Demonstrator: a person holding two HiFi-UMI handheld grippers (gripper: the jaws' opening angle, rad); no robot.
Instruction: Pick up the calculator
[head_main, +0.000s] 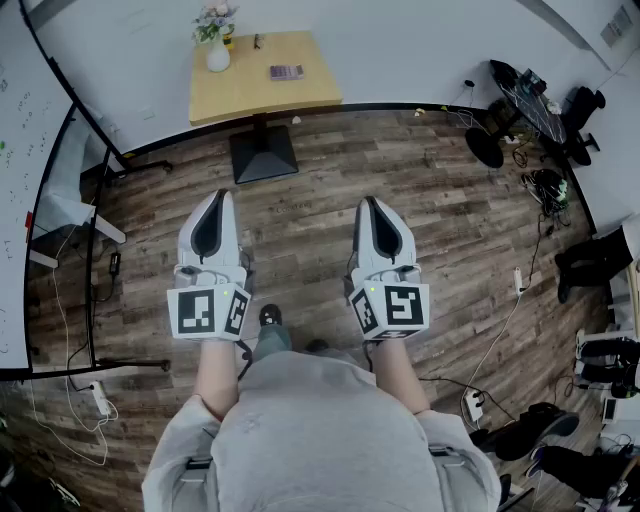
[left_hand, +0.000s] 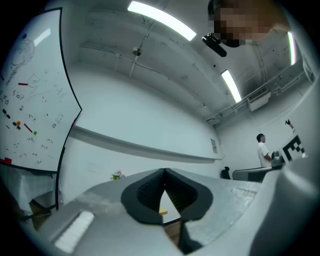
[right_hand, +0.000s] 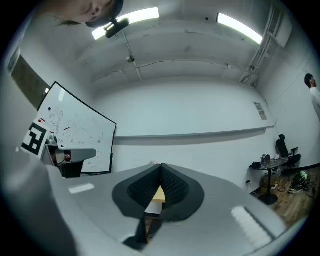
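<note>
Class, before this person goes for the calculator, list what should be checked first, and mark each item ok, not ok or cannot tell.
1. The calculator lies in sight on the table: ok.
2. The left gripper is empty, jaws together: ok.
3. The right gripper is empty, jaws together: ok.
4. Jaws opened for a grasp: not ok, both shut.
5. Grippers within reach of the calculator: not ok, wooden floor lies between them and the table.
6. Room around the calculator: ok, the vase stands apart from it.

calculator (head_main: 286, 72) flat on wooden table (head_main: 240, 90).
</note>
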